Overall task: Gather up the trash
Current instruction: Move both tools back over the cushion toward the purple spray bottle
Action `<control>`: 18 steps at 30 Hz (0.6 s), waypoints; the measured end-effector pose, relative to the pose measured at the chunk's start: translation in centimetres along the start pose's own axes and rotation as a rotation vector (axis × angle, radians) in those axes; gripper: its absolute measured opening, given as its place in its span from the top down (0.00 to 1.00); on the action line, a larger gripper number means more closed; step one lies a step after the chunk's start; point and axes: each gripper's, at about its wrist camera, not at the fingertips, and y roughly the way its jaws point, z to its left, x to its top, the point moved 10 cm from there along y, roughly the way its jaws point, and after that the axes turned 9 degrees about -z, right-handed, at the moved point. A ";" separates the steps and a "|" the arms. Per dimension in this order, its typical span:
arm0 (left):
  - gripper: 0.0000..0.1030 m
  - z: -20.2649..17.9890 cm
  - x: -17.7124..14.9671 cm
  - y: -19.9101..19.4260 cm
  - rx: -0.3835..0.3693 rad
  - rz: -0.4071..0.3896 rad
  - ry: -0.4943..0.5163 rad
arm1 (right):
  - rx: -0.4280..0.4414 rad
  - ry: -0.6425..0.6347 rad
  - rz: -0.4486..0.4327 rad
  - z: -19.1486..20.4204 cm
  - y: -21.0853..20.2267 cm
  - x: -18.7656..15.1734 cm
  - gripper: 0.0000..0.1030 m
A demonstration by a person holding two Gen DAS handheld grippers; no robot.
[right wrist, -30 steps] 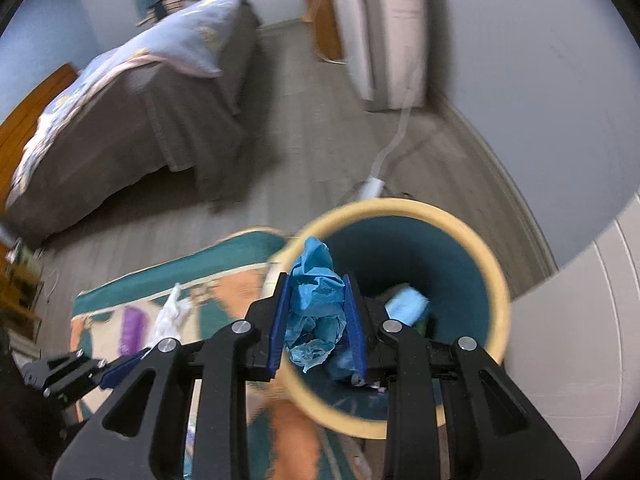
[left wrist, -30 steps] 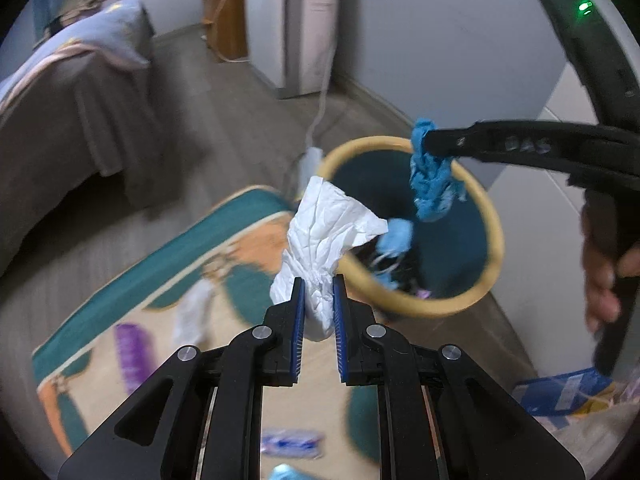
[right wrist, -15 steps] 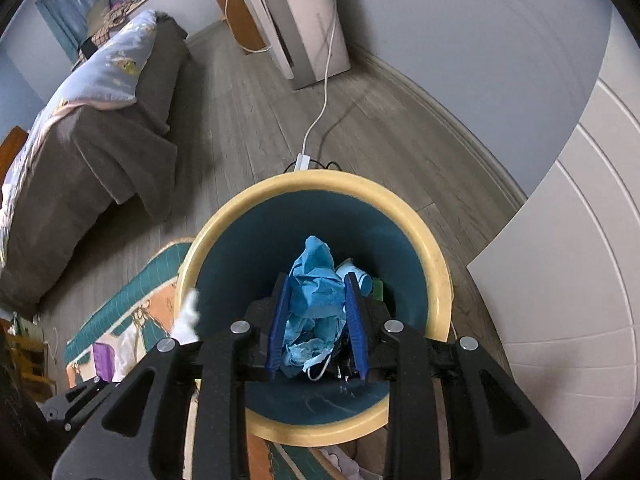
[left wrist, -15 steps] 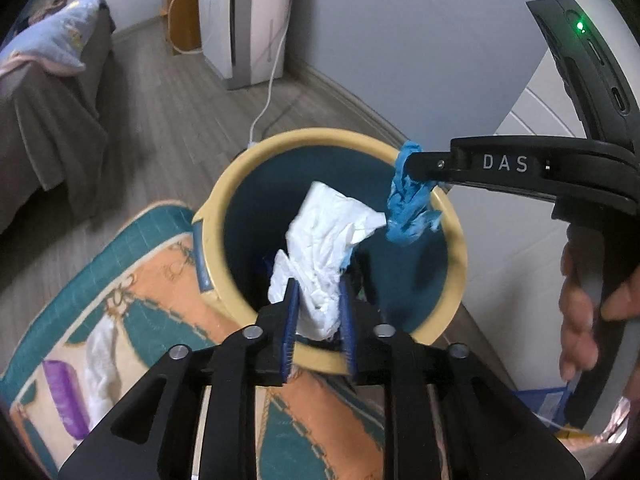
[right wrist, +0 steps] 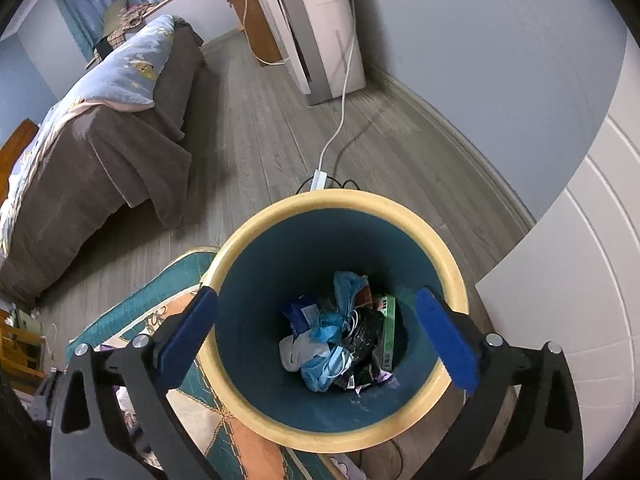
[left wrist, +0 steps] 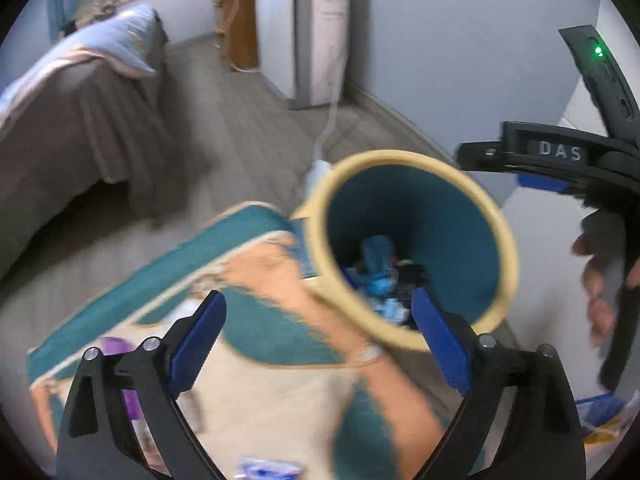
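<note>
A teal trash bin with a yellow rim (right wrist: 340,200) stands on the floor at the rug's corner. Several pieces of trash (right wrist: 336,344) lie at its bottom, among them a crumpled blue wad (right wrist: 348,284) and white tissue (right wrist: 292,354). My right gripper (right wrist: 316,296) hangs over the bin's mouth, its jaws opening wide with nothing between them. My left gripper (left wrist: 318,300) is over the rug just short of the bin's rim (left wrist: 408,156); its jaws are opening too and hold nothing. In the left wrist view the right gripper (left wrist: 492,168) reaches in from the right, with a hand (left wrist: 600,280) on its handle.
A patterned teal and orange rug (left wrist: 256,320) carries a purple item (left wrist: 116,346) and a blue-white wrapper (left wrist: 268,468). A bed (right wrist: 100,140) stands at left and a white appliance (right wrist: 328,28) at the back; its cable and power strip (right wrist: 320,178) lie behind the bin. A white panelled door (right wrist: 560,280) is at right.
Both grippers have gone from shut to wide open. The white paper has left the left gripper and the blue wad the right one; the wad now lies in the bin. The left view has pulled back from the bin.
</note>
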 end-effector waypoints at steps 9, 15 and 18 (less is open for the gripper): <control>0.06 9.2 -1.3 -4.5 0.148 -0.033 -0.027 | 0.007 -0.097 -0.021 4.7 -1.0 0.1 0.06; 0.06 15.8 -3.9 -7.1 0.242 0.003 -0.083 | 0.036 -0.213 -0.022 9.6 -1.3 -0.8 0.06; 0.06 18.4 -5.3 -8.5 0.277 0.017 -0.116 | 0.045 -0.270 -0.029 11.9 -1.6 -1.4 0.06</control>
